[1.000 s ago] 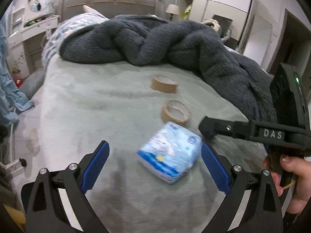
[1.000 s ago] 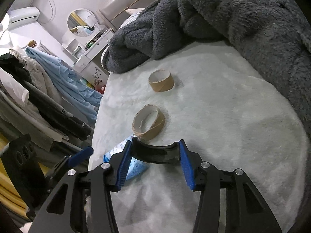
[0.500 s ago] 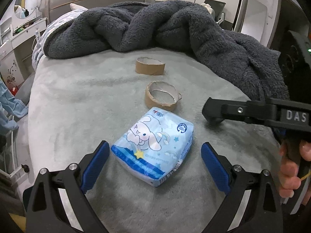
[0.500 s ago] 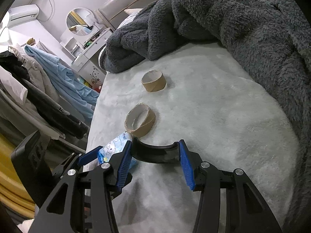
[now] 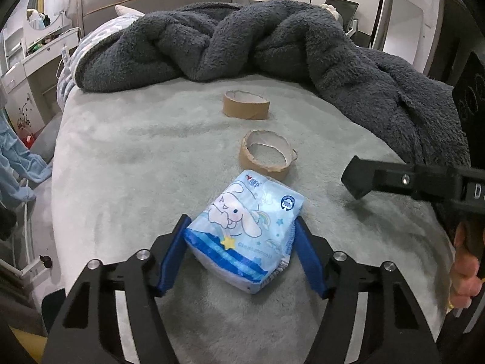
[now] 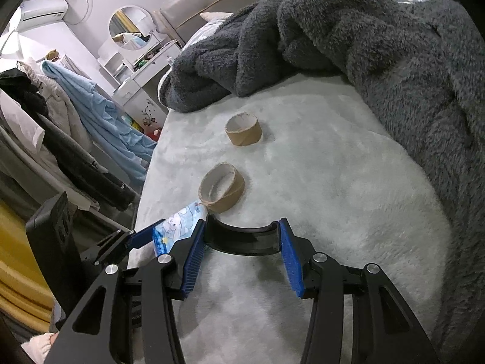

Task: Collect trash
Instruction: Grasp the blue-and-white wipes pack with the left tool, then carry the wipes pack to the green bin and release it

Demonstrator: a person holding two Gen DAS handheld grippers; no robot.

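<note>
tissue pack [image 5: 247, 227] (on bed) pinched between left jaws.

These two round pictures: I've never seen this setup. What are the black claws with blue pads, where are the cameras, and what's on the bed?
No robot: a person holds two hand grippers, each with a fisheye camera looking along its fingers. In the left view, the left gripper has its blue pads against both sides of a tissue pack on the bed. The right gripper holds a curved black piece. Beyond lie two cardboard tape rings, near and far, and a grey blanket.
</note>
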